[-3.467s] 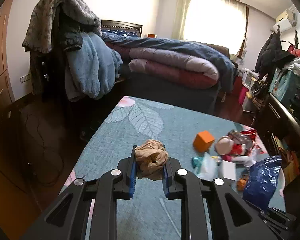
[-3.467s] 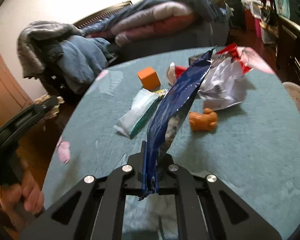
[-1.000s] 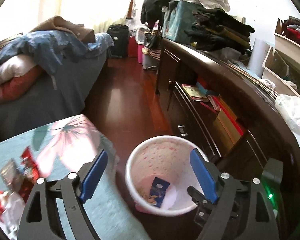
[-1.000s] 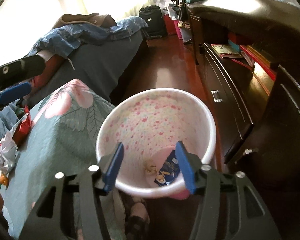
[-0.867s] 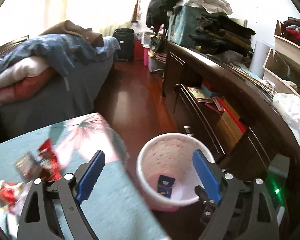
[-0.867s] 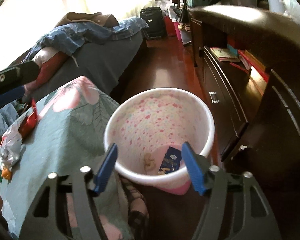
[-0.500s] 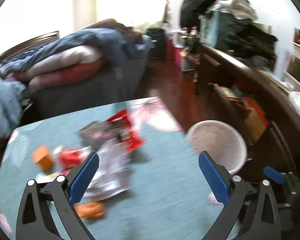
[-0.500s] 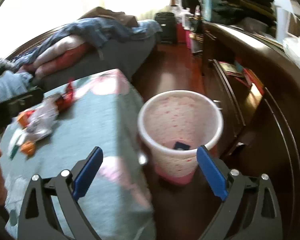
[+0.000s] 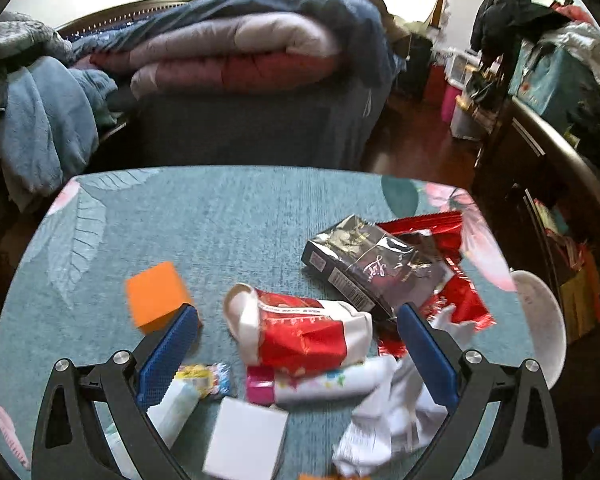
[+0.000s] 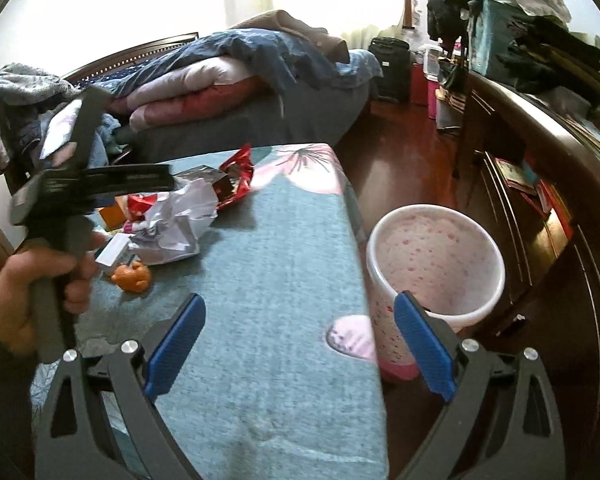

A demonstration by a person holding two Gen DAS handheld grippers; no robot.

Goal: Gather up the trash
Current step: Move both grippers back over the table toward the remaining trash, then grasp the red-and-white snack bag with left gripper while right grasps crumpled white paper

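Litter lies spread over the teal leaf-print tabletop (image 9: 228,216), seen through the left gripper (image 9: 296,344), whose blue-padded jaws stand spread wide with nothing between them. Farthest left sits an orange block (image 9: 156,294), just beside the left pad. Next come a small colourful wrapper (image 9: 206,378) and a white box (image 9: 246,438) near the bottom edge. Between the jaws lies a crumpled red-and-white packet (image 9: 300,330), touching a pink-capped tube (image 9: 312,386) below it. Right of that, a dark foil bag (image 9: 370,268) overlaps a red wrapper (image 9: 456,292), with crumpled white plastic (image 9: 388,420) under the right pad. At the table's right edge the rim of the pink-speckled bin (image 9: 544,320) shows.

From the right wrist view, the person's left hand (image 10: 36,280) grips the other tool's handle at far left, above an orange toy (image 10: 132,276). The right gripper (image 10: 298,340) is likewise wide apart and holds nothing, straddling the table edge, with the bin on the floor just beside the table at right.
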